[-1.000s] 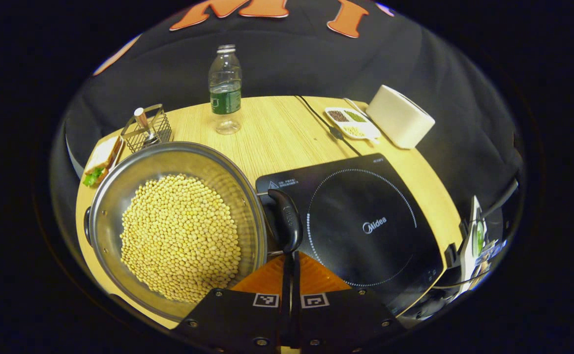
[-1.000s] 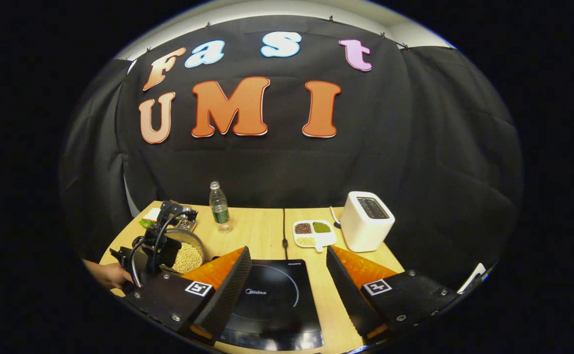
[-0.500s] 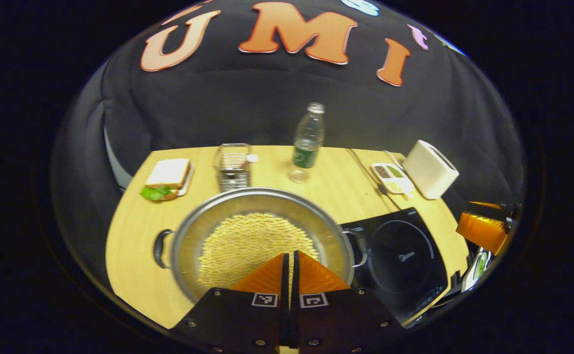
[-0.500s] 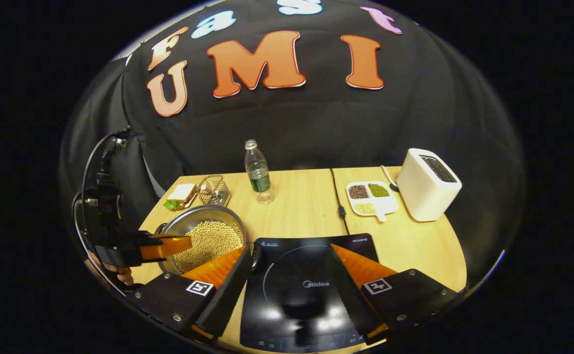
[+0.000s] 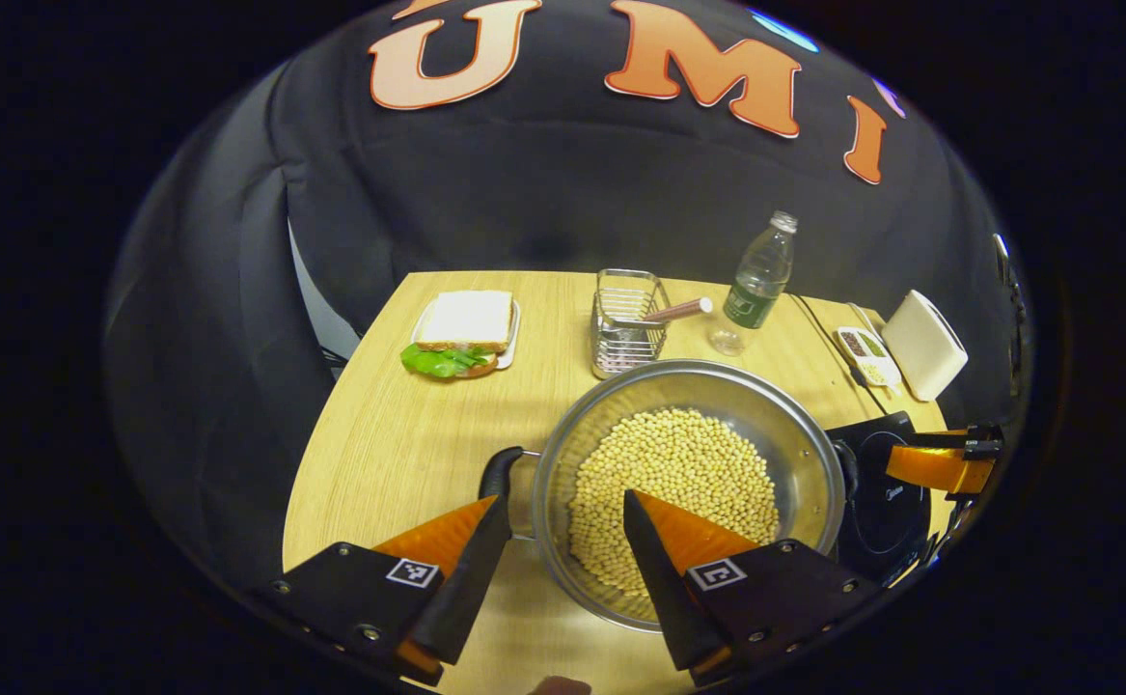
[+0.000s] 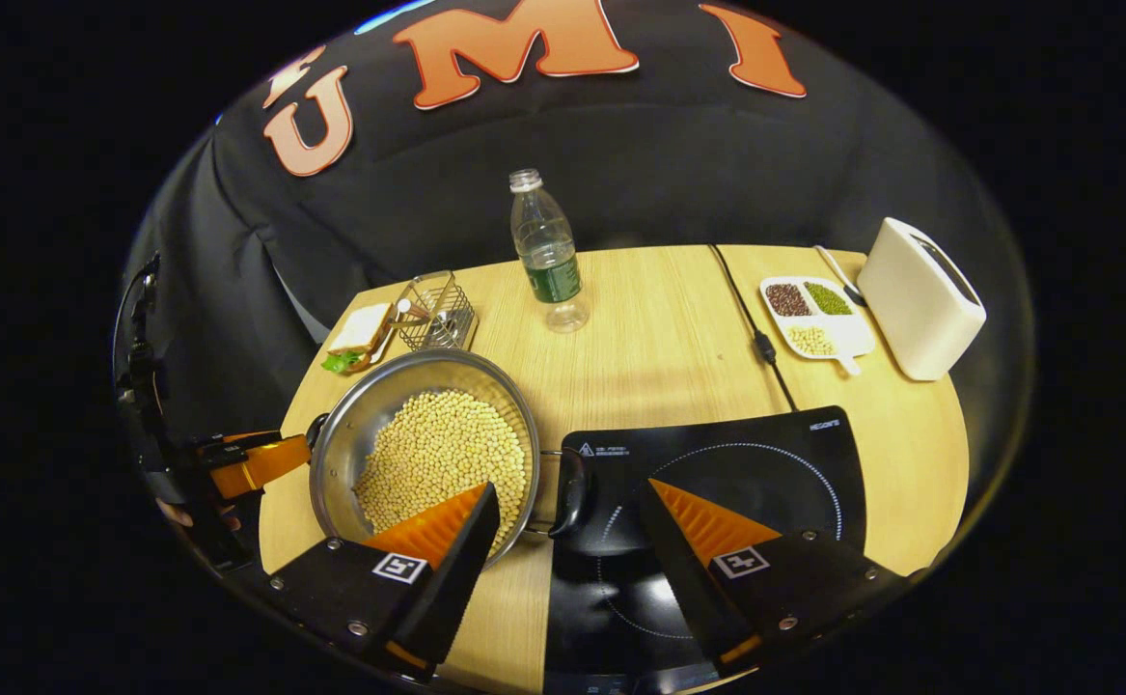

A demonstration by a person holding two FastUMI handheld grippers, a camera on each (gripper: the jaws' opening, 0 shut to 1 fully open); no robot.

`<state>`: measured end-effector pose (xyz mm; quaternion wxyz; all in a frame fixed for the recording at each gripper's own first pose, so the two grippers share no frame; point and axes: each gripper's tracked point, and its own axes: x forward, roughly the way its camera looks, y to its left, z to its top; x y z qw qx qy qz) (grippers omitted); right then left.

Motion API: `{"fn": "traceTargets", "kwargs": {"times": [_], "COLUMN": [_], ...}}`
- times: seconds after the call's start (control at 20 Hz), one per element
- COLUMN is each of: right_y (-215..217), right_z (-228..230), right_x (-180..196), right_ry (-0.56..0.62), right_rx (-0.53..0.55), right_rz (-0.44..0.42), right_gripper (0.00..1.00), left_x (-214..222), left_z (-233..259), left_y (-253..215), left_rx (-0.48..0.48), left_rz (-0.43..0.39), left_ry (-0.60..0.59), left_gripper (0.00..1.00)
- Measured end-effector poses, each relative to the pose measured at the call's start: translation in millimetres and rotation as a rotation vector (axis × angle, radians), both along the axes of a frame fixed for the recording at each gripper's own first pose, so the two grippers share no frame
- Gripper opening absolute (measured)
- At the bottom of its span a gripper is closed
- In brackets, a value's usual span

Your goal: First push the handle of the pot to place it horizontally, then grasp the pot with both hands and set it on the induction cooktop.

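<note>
A steel pot full of soybeans stands on the wooden table, left of the black induction cooktop. Its two black handles point left and right. In the left gripper view, my left gripper is open, with the pot's left handle just above its left finger. In the right gripper view, my right gripper is open around the pot's right handle, which reaches over the cooktop's edge. The pot sits between both grippers. The left gripper shows beside the far handle; the right gripper shows past the cooktop.
Behind the pot stand a wire basket, a sandwich on a plate and a water bottle. At the back right are a white toaster and a divided dish of beans. A black cable runs to the cooktop.
My left gripper left the pot's right handle, swung over to the left handle and opened. My right gripper came down and closer until its open fingers sit around the right handle.
</note>
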<state>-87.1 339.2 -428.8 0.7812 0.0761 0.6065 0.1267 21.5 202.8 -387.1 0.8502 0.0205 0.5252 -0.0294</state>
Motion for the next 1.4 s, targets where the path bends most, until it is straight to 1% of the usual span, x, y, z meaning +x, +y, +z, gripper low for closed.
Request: {"fn": "traceTargets", "kwargs": {"times": [0.25,0.45,0.55,0.65,0.75,0.8,0.85,0.9,0.95,1.05,1.2,1.25,1.4], "right_y": [11,15,21,21,24,29,36,43,48,55,63,64,66], "right_z": [-27,-46,-52,-55,-56,-56,-55,-55,-56,-61,-73,-74,-78], "right_x": [-3,-10,-9,-9,-7,-5,-5,-5,-2,2,-3,2,3], "right_ry": [0.066,0.116,0.12,0.113,0.086,0.071,0.057,0.048,0.039,0.039,0.086,0.074,0.07], "right_rx": [-0.034,-0.06,-0.068,-0.104,-0.137,-0.146,-0.15,-0.15,-0.145,-0.127,-0.11,-0.106,-0.106], "right_rz": [0.0,0.01,0.02,0.049,0.112,0.152,0.184,0.199,0.203,0.193,0.171,0.16,0.173], "right_gripper": [0.9,0.89,0.83,0.77,0.74,0.72,0.69,0.69,0.7,0.7,0.7,0.7,0.69], "left_x": [4,3,1,0,-1,-3,0,-1,-1,-3,-6,-6,-9], "left_z": [-25,-49,-55,-63,-66,-68,-67,-69,-71,-76,-79,-81,-91], "left_y": [28,28,27,26,25,26,32,41,49,57,62,62,64], "left_rx": [0.023,-0.007,-0.03,-0.041,-0.044,-0.036,-0.013,0.0,0.007,0.014,0.013,0.005,0.004], "left_rz": [-0.03,-0.03,-0.028,-0.033,-0.053,-0.064,-0.069,-0.069,-0.07,-0.064,-0.045,-0.038,-0.015], "left_ry": [0.064,0.106,0.116,0.129,0.138,0.145,0.142,0.14,0.142,0.143,0.14,0.136,0.132], "left_gripper": [0.78,0.79,0.78,0.78,0.79,0.79,0.79,0.8,0.79,0.81,0.81,0.81,0.81]}}
